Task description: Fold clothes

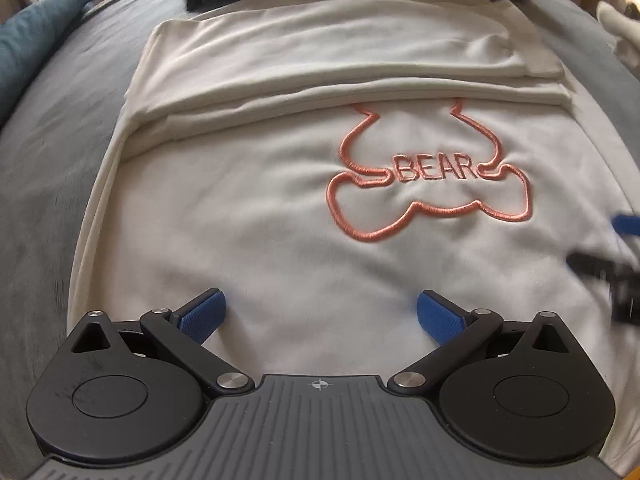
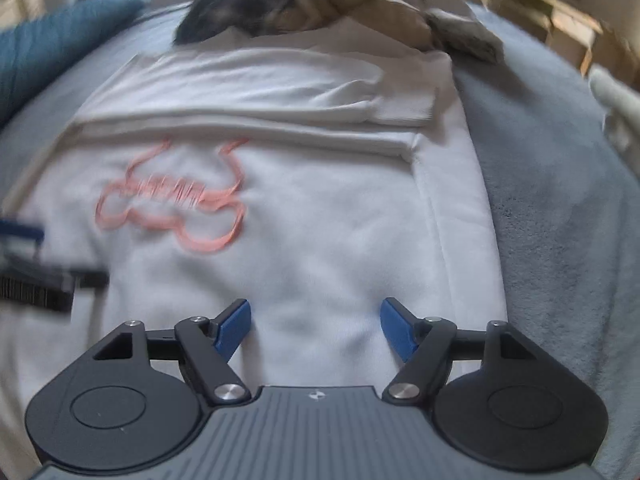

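Observation:
A white sweatshirt (image 1: 280, 216) with an orange outline and the word BEAR (image 1: 436, 168) lies flat on a grey blanket, its sleeves folded across the upper part. My left gripper (image 1: 320, 314) hovers over the near part of the sweatshirt, blue pads wide apart, nothing between them. The right gripper (image 1: 616, 264) shows blurred at the right edge of this view. In the right wrist view the same sweatshirt (image 2: 320, 216) fills the middle, and my right gripper (image 2: 316, 328) is open above its near right part, holding nothing. The left gripper (image 2: 28, 268) appears blurred at the left edge.
A grey blanket (image 2: 560, 220) covers the surface around the sweatshirt. A pile of dark and beige clothes (image 2: 312, 8) lies beyond the sweatshirt's far edge. A teal cushion (image 1: 36, 44) sits at the far left. Boxes (image 2: 560, 28) stand at the far right.

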A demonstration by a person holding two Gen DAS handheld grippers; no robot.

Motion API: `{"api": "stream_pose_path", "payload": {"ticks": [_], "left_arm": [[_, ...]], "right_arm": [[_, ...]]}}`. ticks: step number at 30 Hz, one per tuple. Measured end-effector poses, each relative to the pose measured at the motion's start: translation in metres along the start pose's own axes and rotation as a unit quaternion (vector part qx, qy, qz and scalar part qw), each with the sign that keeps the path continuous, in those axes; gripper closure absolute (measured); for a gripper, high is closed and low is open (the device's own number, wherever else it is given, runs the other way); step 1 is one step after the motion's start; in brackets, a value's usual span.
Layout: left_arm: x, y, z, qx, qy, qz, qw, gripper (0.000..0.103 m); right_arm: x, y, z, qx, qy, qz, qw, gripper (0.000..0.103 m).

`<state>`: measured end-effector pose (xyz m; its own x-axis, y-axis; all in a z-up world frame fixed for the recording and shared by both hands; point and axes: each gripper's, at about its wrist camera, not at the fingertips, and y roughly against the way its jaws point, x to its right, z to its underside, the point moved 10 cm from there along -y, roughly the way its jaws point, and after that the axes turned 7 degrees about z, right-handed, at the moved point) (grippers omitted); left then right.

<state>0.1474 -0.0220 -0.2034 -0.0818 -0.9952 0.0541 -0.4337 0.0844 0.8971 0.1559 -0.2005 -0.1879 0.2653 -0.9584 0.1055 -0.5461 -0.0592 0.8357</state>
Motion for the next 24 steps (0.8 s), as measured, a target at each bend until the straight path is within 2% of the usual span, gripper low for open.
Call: {"api": "stream_pose_path", "payload": {"ticks": [2,4,7,11,12,16,19,21,24], "left_arm": [[-0.003,0.0,0.004,-0.004,0.002,0.008,1.0,0.0],[-0.007,0.001,0.009,-0.008,-0.001,0.018,0.9998,0.0],[-0.014,0.007,0.022,-0.016,-0.011,0.032,0.9993,0.0],[-0.025,0.018,0.044,-0.045,-0.012,0.043,0.998,0.0],[-0.027,0.022,0.05,-0.053,-0.013,0.044,0.9975,0.0],[-0.031,0.033,0.073,-0.086,-0.035,0.04,0.9949,0.0],[-0.031,0.033,0.079,-0.103,-0.046,0.036,0.993,0.0],[-0.031,0.034,0.082,-0.114,-0.054,0.034,0.9915,0.0],[-0.033,0.039,0.081,-0.129,-0.08,0.037,0.9877,0.0]], "right_arm": [[-0.003,0.01,0.022,-0.009,0.008,-0.013,1.0,0.014],[-0.004,0.024,0.047,-0.018,0.018,-0.024,0.999,0.011],[-0.006,0.046,0.082,-0.042,0.052,-0.035,0.997,0.01],[-0.002,0.063,0.098,-0.071,0.059,-0.047,0.995,0.011],[0.0,0.065,0.097,-0.073,0.055,-0.047,0.995,0.011],[0.009,0.062,0.057,-0.036,0.01,-0.045,0.998,0.011],[0.002,0.053,0.038,-0.026,-0.014,-0.054,0.998,0.012],[-0.012,0.051,0.044,-0.039,-0.013,-0.082,0.996,0.013],[-0.036,0.054,0.074,-0.088,0.007,-0.149,0.985,0.012]]}}
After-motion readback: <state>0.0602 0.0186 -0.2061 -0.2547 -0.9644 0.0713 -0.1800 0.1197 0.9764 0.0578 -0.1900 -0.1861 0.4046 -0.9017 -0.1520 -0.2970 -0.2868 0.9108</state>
